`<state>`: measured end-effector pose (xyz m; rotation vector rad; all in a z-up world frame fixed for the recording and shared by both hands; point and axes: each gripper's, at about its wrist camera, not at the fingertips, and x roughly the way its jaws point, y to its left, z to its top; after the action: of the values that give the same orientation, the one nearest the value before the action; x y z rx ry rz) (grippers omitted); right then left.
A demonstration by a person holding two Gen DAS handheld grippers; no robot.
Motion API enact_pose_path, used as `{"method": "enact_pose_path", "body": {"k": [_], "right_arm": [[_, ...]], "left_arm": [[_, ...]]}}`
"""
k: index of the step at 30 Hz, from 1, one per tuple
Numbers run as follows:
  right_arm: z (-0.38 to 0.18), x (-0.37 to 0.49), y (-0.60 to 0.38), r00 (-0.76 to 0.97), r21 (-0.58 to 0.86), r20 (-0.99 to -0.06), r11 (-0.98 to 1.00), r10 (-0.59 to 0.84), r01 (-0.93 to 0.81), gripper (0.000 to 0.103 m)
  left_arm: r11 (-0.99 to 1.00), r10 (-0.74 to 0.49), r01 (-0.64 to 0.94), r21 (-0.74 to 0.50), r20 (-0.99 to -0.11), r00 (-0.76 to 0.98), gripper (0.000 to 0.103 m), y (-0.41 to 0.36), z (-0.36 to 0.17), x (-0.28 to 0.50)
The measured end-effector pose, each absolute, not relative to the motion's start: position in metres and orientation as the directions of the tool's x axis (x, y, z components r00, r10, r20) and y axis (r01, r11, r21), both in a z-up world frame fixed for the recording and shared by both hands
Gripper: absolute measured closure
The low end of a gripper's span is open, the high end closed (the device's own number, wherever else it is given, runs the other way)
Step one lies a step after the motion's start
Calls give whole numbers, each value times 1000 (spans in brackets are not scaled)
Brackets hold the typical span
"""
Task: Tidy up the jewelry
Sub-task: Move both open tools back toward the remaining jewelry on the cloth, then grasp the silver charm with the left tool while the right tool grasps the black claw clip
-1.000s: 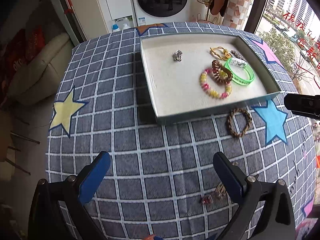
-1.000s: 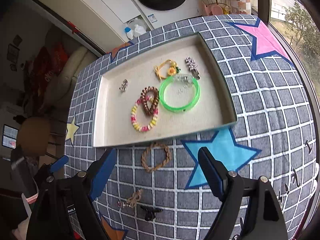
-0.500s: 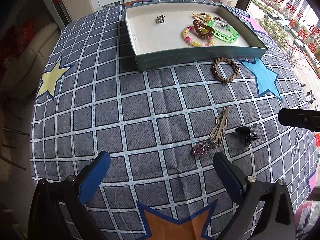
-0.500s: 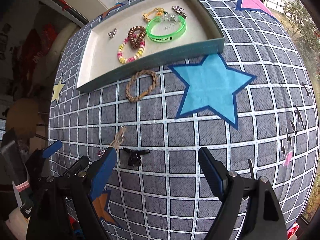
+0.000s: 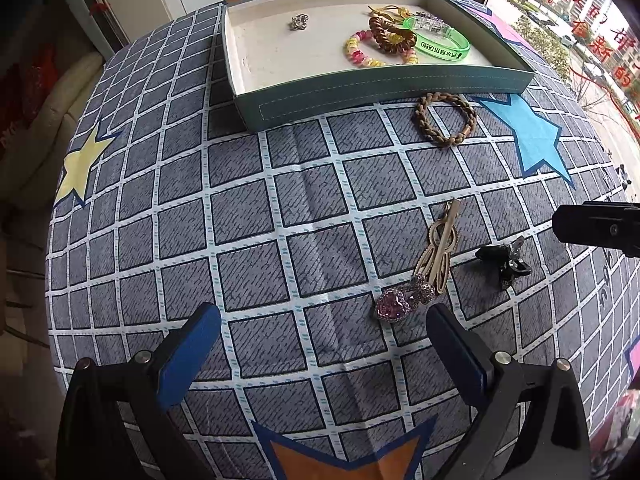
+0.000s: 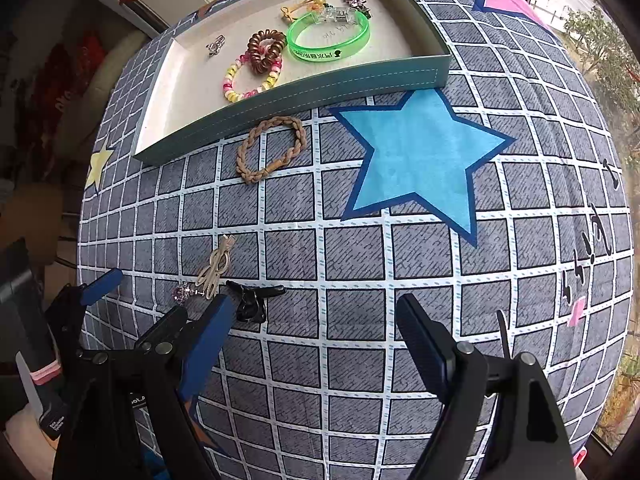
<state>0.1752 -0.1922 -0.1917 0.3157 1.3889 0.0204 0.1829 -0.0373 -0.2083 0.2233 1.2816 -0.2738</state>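
A teal tray at the far side holds a green bangle, a beaded bracelet, a brown spiral hair tie and a silver charm. On the cloth in front of it lies a braided brown bracelet. Nearer me lie a gold hair clip, a pink heart clip and a black claw clip. My left gripper hangs open, with the heart clip just ahead of its right finger. My right gripper is open and empty; the black clip sits by its left finger.
The checked tablecloth has a big blue star right of the braided bracelet. A window runs along the right, a cream sofa stands left of the table, and a washing machine is behind the tray. The left gripper shows beside the right one.
Both grippers have come down and back toward the near side of the table. The tray has slid to the top of both views and the loose clips now lie just ahead of the fingers. Jaws unchanged.
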Motion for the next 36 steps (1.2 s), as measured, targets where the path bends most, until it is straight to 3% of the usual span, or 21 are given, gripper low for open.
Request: {"method": "enact_pose_path", "body": {"k": [10, 19, 29, 36], "right_arm": [[-197, 180, -178, 167, 236, -962, 964, 215, 121, 17], [-205, 179, -170, 147, 250, -961, 962, 233, 111, 17], [-210, 176, -164, 133, 256, -961, 960, 241, 111, 18], [-213, 174, -163, 124, 252, -963, 961, 238, 110, 22]], "left_arm": [[947, -75, 321, 16, -960, 269, 0, -38, -217, 185], [941, -116, 339, -18, -956, 270, 19, -42, -219, 192], [939, -132, 342, -33, -954, 271, 27, -41, -214, 193], [936, -159, 347, -54, -946, 283, 64, -46, -204, 202]]}}
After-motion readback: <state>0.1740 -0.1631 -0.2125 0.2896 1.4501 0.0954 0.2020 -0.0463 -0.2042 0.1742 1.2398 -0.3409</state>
